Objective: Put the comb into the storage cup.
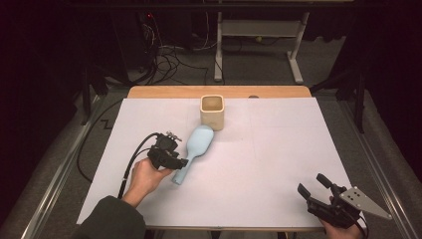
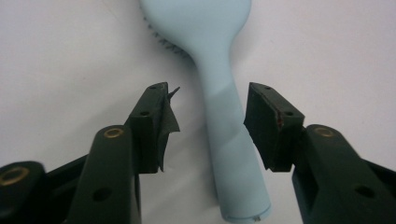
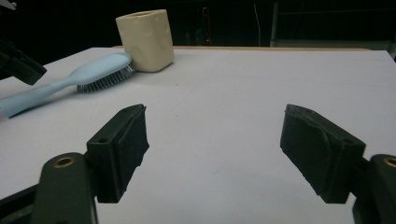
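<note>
- High view: your left gripper (image 1: 180, 162) sits at the handle of a light blue hairbrush (image 1: 195, 149) that lies flat on the white worktop (image 1: 259, 169). The brush head points away from you, and its far end is touching, or just beside, a cream square cup (image 1: 212, 112) near the worktop's far edge. The cup stands upright; what shows of its inside looks bare. Your right gripper (image 1: 314, 185) rests at the near right corner, well apart from the brush.
- Left gripper view: the fingers (image 2: 154, 123) stand apart on either side of the brush handle (image 2: 229, 135), with a gap at each side, so the handle lies between them unpressed. Bristles show under the head's left edge.
- Right gripper view: the fingers (image 3: 123, 147) are spread wide with bare worktop between them. Far off to the left, the hairbrush lies bristles down, its head against the cup (image 3: 144, 39). From here you cannot see into the cup.
</note>
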`<state>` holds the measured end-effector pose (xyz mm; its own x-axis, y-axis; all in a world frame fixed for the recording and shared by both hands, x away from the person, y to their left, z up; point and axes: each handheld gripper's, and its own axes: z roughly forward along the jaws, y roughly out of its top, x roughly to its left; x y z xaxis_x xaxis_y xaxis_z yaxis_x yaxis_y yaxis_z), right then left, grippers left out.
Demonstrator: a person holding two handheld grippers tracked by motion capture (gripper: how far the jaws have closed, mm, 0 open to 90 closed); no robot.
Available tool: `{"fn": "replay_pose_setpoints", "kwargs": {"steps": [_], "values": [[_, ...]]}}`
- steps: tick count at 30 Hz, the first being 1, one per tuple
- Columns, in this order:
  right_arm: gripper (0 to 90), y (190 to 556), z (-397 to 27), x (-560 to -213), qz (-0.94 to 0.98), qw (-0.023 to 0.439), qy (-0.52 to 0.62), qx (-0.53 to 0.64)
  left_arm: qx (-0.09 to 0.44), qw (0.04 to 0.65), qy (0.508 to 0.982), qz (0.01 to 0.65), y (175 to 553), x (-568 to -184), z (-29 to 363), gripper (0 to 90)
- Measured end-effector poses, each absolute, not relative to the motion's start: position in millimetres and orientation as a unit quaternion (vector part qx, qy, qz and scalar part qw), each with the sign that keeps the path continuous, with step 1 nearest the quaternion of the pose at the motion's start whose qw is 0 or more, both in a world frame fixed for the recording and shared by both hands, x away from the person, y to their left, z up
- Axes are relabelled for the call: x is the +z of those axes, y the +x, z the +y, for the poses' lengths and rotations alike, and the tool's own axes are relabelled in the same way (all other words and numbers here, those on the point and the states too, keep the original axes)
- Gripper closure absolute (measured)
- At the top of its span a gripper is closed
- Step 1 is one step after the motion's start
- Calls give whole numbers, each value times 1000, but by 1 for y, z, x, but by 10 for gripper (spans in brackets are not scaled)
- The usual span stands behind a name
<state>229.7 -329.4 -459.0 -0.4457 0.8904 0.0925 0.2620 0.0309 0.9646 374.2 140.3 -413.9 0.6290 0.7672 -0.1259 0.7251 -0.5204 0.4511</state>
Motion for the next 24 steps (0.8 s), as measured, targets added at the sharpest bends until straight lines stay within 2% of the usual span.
{"fn": "replay_pose_setpoints", "kwargs": {"steps": [13, 24], "values": [[241, 230, -329, -459, 657, 290, 438, 540, 44, 210, 875, 434, 392, -427, 113, 451], [241, 230, -330, -459, 658, 290, 437, 540, 39, 195, 873, 446, 402, -438, 109, 442]]}}
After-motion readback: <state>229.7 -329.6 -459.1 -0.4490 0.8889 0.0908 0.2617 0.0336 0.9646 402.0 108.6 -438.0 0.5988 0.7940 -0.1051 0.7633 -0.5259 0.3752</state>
